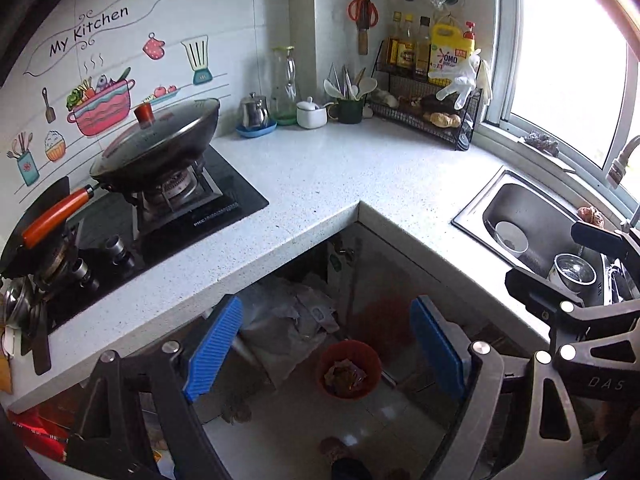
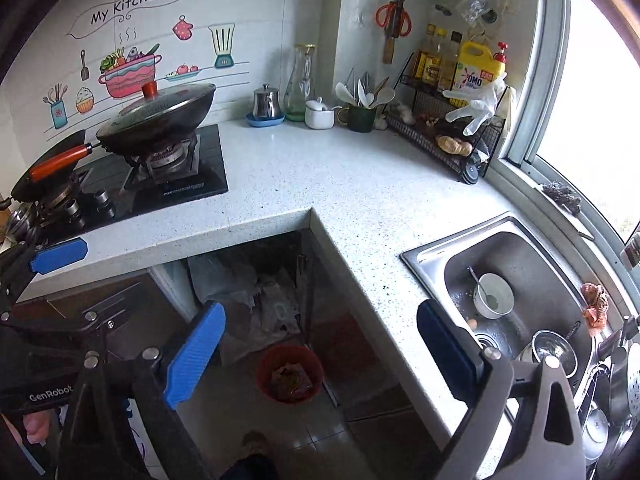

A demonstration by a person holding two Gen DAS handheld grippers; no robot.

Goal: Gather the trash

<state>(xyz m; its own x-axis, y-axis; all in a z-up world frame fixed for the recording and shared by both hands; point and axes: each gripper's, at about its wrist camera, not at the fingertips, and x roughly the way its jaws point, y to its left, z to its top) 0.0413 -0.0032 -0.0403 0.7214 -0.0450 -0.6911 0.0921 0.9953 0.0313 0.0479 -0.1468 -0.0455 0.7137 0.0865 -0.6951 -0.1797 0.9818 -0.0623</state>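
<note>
A: Where's the trash?
B: In the red bin (image 2: 290, 374) on the floor, below the worktop's (image 2: 320, 176) inner corner. Wrappers sit inside it, so it's the drop point.
A: Claws?
B: Left claw (image 1: 326, 354) spread, nothing between the pads. Right claw (image 2: 320, 354) spread too, empty. Both hang above the bin, angled down.
A: Worktop?
B: No loose trash visible to me.

One red bin (image 2: 290, 374), one lidded wok (image 2: 160, 120), one sink (image 2: 520, 248), two claws (image 1: 326, 354) (image 2: 320, 352).
</note>
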